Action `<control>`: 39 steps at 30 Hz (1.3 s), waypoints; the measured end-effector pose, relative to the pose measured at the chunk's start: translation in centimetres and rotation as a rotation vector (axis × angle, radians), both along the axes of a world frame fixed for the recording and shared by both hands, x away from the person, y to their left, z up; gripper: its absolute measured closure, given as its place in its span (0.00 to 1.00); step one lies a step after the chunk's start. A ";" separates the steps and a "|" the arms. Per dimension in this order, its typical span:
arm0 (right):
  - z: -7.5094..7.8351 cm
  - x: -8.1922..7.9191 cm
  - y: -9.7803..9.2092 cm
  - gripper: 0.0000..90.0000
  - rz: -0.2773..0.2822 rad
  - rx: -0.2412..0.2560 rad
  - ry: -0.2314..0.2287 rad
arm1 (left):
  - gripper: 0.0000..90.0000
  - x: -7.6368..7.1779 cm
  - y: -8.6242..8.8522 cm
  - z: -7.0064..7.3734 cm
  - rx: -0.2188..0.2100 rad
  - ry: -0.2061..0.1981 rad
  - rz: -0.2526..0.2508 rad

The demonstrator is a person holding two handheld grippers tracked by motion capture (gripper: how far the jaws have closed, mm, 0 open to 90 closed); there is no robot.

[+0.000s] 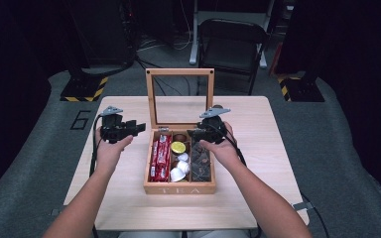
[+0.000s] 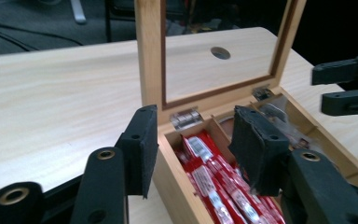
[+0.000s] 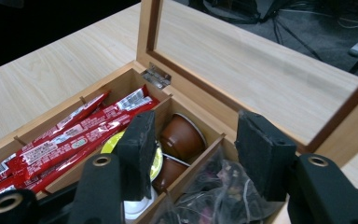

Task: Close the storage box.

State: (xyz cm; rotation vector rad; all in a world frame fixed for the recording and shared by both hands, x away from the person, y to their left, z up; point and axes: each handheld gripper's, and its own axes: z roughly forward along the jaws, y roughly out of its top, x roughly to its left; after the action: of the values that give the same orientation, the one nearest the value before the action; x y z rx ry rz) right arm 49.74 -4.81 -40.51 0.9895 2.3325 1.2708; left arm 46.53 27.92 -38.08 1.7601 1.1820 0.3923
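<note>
Wooden tea box (image 1: 179,189) sits mid-table (image 1: 258,198), glass-paned lid (image 1: 179,74) standing upright at the back on two metal hinges (image 3: 156,76). Three compartments. Left one: red packets (image 1: 160,157) lying lengthwise, stacked. Middle one: coffee pods, a yellow-topped pod (image 1: 178,147), a brown pod (image 1: 179,137) behind it by the hinge wall, white pods (image 1: 179,169) toward the front. Right one: clear bags of dark tea (image 1: 201,162), loosely piled.

Hard to read: exact count of packets and pods, since the jaws cover part of the box in both gripper views. Print on the packets is too blurred to read. The tea bags show as a dark crinkled mass in the right gripper view (image 3: 223,191); their number can't be told. The box front is cut off in both gripper views.

Left gripper (image 1: 129,130) hovers off the box's left side, above the table, jaws wide apart, nothing between them; in the left gripper view the jaws straddle the box's back-left corner without clear contact. Right gripper (image 1: 198,133) hangs over the back of the right compartment, jaws wide, holding nothing; in the right gripper view one jaw is over the pods, the other over the tea bags, contact unclear. A folding chair (image 1: 232,44) stands beyond the table.
</note>
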 end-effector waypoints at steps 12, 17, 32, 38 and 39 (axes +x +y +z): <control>-1.2 -0.7 2.1 0.50 0.058 -0.029 0.023 | 0.55 -1.7 -0.4 0.0 0.024 -0.028 -0.017; -1.8 -0.7 2.8 0.50 0.085 -0.038 0.035 | 0.52 -2.0 -0.7 -0.6 0.019 -0.017 -0.021; -3.8 -0.5 4.4 0.41 0.106 -0.060 0.104 | 0.50 -2.3 -0.4 -1.6 0.010 -0.013 -0.008; -4.2 -0.3 4.6 0.39 0.108 -0.061 0.127 | 0.50 -2.6 -0.4 -1.4 0.013 -0.032 -0.006; -4.2 -0.3 4.6 0.39 0.104 -0.058 0.130 | 0.50 -2.6 -0.4 -1.4 0.010 -0.037 -0.004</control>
State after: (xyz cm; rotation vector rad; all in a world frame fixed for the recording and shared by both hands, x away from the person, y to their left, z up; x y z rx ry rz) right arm 49.44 -0.17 -44.70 0.9707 2.5348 1.2013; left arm 43.90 27.52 -39.44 1.7563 1.1526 0.4270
